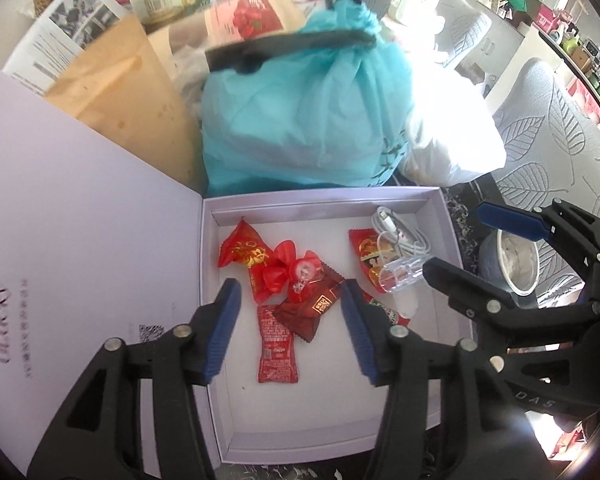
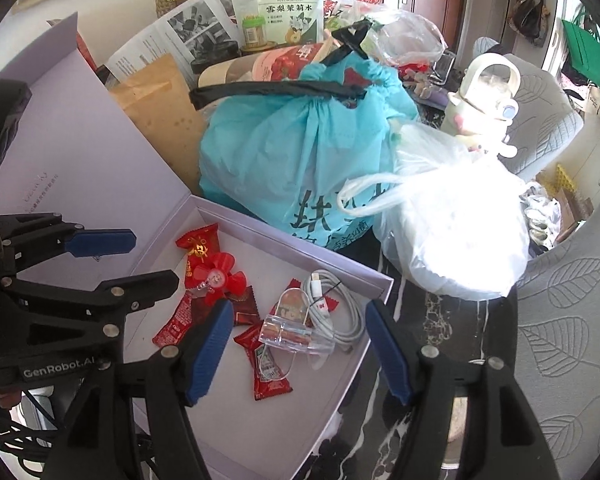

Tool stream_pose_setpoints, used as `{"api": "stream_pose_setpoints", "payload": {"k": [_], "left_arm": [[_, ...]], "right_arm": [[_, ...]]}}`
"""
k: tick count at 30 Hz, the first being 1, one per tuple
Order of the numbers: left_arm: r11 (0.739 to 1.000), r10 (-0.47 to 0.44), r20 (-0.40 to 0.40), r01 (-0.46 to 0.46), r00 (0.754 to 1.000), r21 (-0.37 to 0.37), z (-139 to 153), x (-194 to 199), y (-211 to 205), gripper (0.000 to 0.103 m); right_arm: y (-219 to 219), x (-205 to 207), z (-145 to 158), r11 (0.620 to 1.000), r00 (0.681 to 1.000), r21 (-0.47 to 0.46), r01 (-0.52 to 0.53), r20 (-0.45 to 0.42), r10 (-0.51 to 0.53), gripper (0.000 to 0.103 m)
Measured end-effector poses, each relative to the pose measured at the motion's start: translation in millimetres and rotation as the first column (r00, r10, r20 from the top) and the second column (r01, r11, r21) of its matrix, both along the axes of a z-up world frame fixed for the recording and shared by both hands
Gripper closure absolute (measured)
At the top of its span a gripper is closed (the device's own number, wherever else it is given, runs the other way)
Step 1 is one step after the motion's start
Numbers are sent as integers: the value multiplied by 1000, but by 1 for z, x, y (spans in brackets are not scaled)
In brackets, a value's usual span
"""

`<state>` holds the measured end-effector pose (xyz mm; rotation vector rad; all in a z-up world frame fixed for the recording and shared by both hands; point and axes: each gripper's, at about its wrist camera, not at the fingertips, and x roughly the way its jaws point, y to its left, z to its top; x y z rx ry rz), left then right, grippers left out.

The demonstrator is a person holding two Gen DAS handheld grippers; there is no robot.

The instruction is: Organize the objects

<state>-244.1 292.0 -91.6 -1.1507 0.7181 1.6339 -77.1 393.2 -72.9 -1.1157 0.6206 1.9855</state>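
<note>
**Both grippers parted above the pale open box, nothing held**

Left gripper (image 1: 290, 328) poised over the near half of the pale lilac box (image 1: 324, 199), pointing steeply down, blue pads parted with a gap between them, gripping nothing. Directly below that gap, flat on the box floor: a red ketchup sachet (image 1: 277, 346) and a dark red wrapped candy (image 1: 305, 312), neither touched by the pads. Further in: a red foil sweet with gold print (image 1: 242, 250) and a small red toy fan (image 1: 290, 272), bunched together with the wrappers near the middle.

Right gripper (image 2: 300, 350) over the box's right side, jaws spread wide and empty. Between and beyond its pads: a clear plastic clip (image 2: 296, 332) lying on its side across a red snack packet (image 2: 266, 364), just beside a coiled white cable (image 2: 336, 300) in the far right corner. Same clip seen from the left wrist camera near the tip of the right gripper's lower finger; touching or not, cannot tell.

Box lid (image 1: 80, 248) swung open to the left, lying back with faint print on its inner face. Behind the box: a knotted teal plastic bag (image 1: 300, 120) pressed close to the far wall, a white plastic bag (image 2: 456, 232) to its right, a brown paper envelope (image 1: 132, 112) to its left, more packets and papers piled beyond
</note>
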Motion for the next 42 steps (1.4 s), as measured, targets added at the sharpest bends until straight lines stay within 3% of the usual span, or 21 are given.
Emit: {"api": "stream_pose_setpoints", "payload": {"k": [14,17,25,33,42], "left_arm": [[999,38,-46,-36,998,40,48,21,-32,43],[997,67,-55,-64,996,51,60,25,-39,42],[989,129,-91,-120,987,91,93,37,-66,26],[978,183,-127,-167,975,128,122,54,-102,14],[973,212,-168,-192,963,126,133,86,-142,12]], "right_arm": [[-26,26,46,999,999,25,35,-29,-34,30],[-36,33,58,998,998,44,48,-34,-46,21],[-61,53,89,993,996,91,78,-58,-73,2],[-95,74,112,990,993,113,86,-84,-77,1],[-138,96,123,991,994,118,60,-98,-48,1]]}}
